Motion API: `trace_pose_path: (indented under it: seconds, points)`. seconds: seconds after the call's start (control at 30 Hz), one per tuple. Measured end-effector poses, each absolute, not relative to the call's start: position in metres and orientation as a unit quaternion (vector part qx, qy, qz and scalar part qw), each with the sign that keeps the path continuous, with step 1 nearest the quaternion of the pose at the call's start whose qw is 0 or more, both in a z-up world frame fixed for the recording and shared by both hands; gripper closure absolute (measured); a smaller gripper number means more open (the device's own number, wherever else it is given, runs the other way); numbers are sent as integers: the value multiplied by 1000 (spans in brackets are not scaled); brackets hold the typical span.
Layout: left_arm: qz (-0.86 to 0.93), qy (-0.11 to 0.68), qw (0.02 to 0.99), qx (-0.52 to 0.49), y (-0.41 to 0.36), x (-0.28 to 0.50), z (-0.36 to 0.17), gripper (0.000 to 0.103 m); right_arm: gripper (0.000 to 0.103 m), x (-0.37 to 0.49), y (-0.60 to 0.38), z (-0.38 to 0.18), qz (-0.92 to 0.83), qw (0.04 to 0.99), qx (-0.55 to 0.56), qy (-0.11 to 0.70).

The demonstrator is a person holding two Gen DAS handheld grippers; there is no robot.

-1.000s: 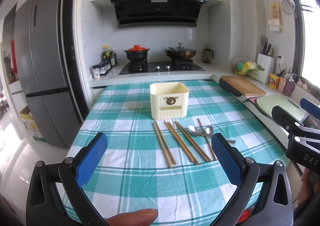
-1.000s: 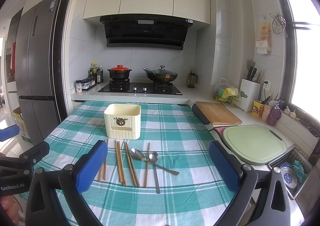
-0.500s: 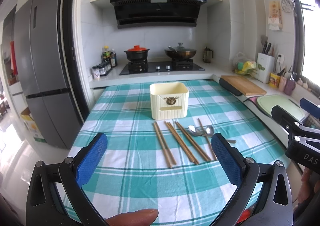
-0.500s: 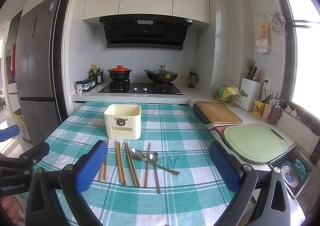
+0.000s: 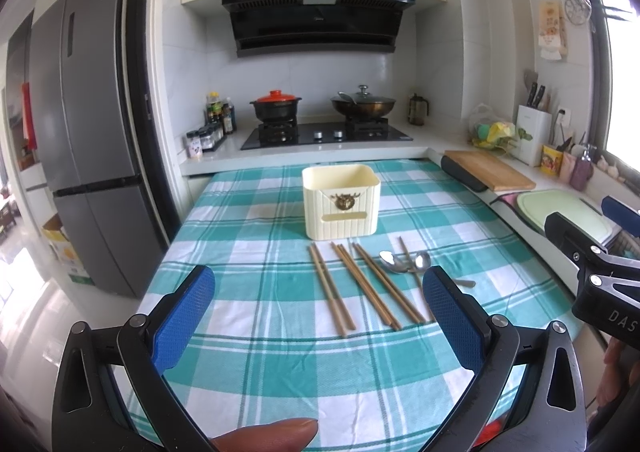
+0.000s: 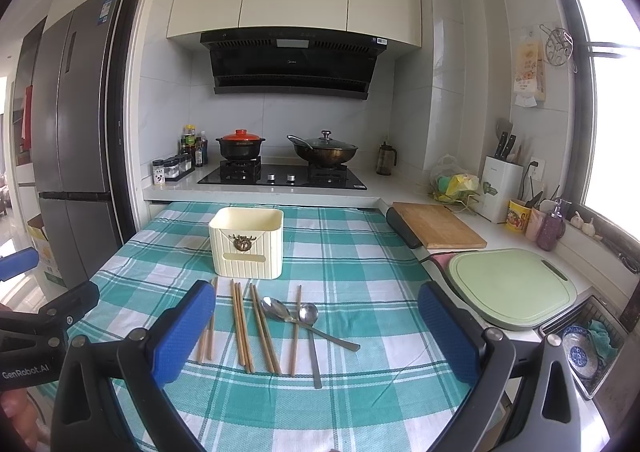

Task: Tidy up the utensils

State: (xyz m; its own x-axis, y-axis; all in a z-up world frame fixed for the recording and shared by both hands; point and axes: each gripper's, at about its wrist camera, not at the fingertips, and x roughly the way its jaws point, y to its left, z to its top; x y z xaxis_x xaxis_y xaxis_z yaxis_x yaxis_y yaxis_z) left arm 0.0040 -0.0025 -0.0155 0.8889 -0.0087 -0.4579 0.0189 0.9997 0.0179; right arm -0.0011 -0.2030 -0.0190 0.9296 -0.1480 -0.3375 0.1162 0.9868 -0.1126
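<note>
A cream utensil holder point(image 5: 341, 201) stands upright on the teal checked tablecloth point(image 5: 260, 284); it also shows in the right wrist view point(image 6: 247, 242). In front of it lie several wooden chopsticks point(image 5: 362, 286) point(image 6: 242, 326) and two metal spoons point(image 5: 406, 264) point(image 6: 298, 318), flat on the cloth. My left gripper point(image 5: 318, 326) is open and empty, held above the near table edge, short of the chopsticks. My right gripper point(image 6: 314, 334) is open and empty, also near the front edge, to the right of the left one.
A wooden board point(image 6: 438, 224) and a green cutting board point(image 6: 510, 286) lie on the counter to the right. A stove with a red-lidded pot point(image 6: 240, 146) and a wok point(image 6: 324, 150) is behind the table. A fridge point(image 5: 88, 156) stands to the left.
</note>
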Motion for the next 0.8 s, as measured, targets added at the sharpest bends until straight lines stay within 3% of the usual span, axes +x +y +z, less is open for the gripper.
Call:
trace_pose_path:
  seconds: [0.8]
  points:
    - [5, 301, 953, 4, 20, 53, -59, 0, 0, 21, -236, -29, -65, 983, -4, 170]
